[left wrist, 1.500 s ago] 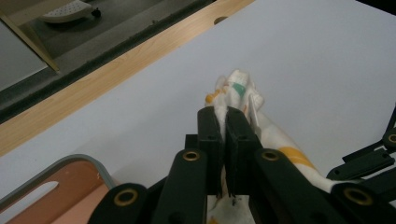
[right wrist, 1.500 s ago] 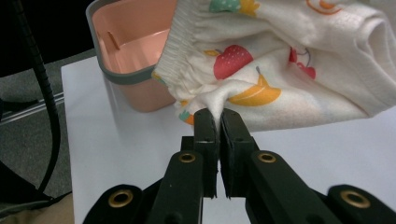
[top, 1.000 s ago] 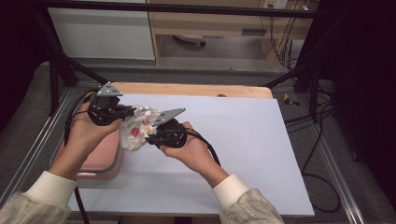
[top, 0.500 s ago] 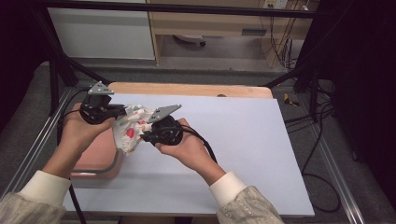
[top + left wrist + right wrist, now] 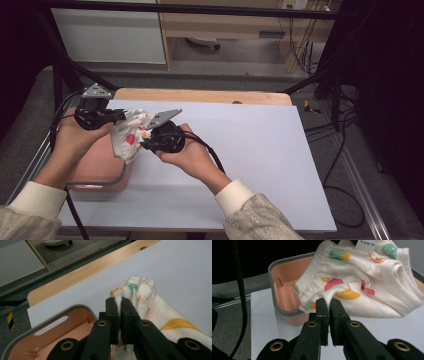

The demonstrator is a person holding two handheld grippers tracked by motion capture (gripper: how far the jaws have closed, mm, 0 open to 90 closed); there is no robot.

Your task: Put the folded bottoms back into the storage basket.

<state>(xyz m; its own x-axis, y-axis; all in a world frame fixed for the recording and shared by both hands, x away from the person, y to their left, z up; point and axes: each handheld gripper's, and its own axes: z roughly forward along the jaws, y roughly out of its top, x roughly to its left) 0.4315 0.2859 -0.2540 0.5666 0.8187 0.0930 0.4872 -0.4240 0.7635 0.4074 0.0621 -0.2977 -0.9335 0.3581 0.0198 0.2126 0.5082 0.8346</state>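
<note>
White fruit-print cloth (image 5: 131, 134) hangs lifted between both clamped grippers, left (image 5: 116, 117) at nine o'clock, right (image 5: 145, 146) at three, clearing the pink basin (image 5: 100, 170).

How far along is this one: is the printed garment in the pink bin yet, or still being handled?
Done: both grippers have the garment clamped, the left gripper on one bunched edge, the right gripper on a fold. In hand: it hangs between them off the table, beside the bin. Left: it is not yet in the bin or laid flat; which is meant I cannot tell.
</note>
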